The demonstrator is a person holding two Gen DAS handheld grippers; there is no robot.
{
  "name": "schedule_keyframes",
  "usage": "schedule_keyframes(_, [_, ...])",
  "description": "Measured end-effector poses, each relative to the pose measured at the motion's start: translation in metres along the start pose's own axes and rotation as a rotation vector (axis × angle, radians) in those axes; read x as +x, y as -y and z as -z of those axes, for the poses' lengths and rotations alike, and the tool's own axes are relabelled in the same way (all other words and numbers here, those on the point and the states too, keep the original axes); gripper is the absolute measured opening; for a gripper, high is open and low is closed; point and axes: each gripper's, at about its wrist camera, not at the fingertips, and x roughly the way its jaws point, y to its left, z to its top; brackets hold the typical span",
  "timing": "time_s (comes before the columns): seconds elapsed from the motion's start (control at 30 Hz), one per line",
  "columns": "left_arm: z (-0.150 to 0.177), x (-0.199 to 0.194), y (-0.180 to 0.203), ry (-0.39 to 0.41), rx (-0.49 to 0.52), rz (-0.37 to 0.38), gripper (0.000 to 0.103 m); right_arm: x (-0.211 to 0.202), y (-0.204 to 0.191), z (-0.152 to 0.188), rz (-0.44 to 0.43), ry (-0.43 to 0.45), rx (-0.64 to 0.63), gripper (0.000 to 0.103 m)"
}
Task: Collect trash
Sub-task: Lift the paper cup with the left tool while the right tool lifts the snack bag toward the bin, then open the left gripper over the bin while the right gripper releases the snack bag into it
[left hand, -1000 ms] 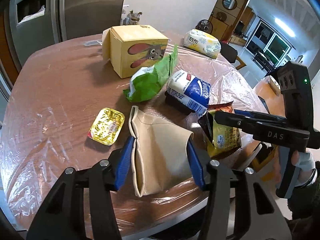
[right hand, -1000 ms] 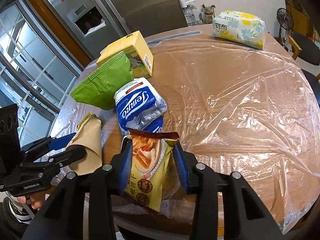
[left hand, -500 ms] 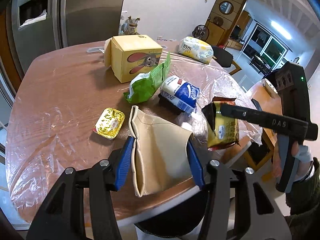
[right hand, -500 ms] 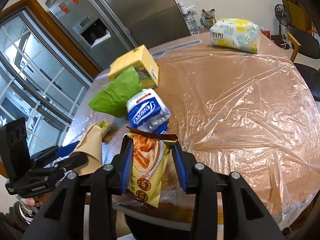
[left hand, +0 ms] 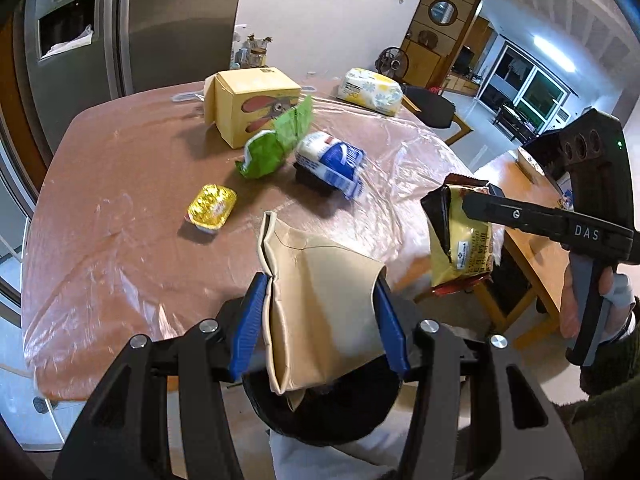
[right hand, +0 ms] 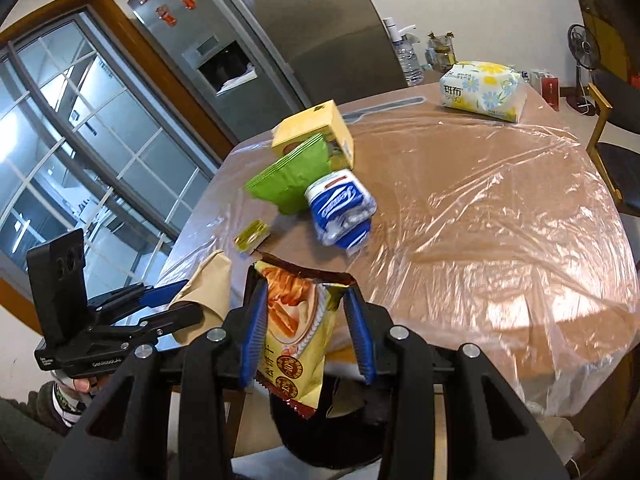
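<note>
My left gripper (left hand: 320,316) is shut on a flattened beige paper bag (left hand: 320,292) and holds it past the table's near edge, over a dark round bin (left hand: 324,412) below. My right gripper (right hand: 308,320) is shut on a yellow snack wrapper (right hand: 296,332), also off the table edge above the dark bin (right hand: 332,432). The wrapper shows in the left wrist view (left hand: 460,240), the beige bag in the right wrist view (right hand: 208,284). On the table lie a green wrapper (left hand: 276,144), a blue and white tissue pack (left hand: 332,160) and a small gold foil tub (left hand: 212,208).
The round table (left hand: 120,200) is covered in clear plastic film. A yellow rabbit box (left hand: 248,100) and a flowered tissue pack (right hand: 480,88) stand at the far side. A fridge (right hand: 256,20) is behind, chairs (right hand: 616,152) at the right.
Both grippers have pulled back and up from the table with their items, past the near edge. The dark bin has come into view below them.
</note>
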Motion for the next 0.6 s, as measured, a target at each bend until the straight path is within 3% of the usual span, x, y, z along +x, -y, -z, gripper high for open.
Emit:
schedule_keyframes(0.3, [0.029,-0.013,0.023,-0.051,0.061,0.025,0.053,-0.009,-0.014,0.036,-0.029,-0.073,-0.034,0.037])
schedule_keyframes(0.6, [0.053,-0.009,0.033,-0.107,0.05,0.061,0.053,0.0,-0.012,0.064,-0.014,-0.139,-0.031,0.037])
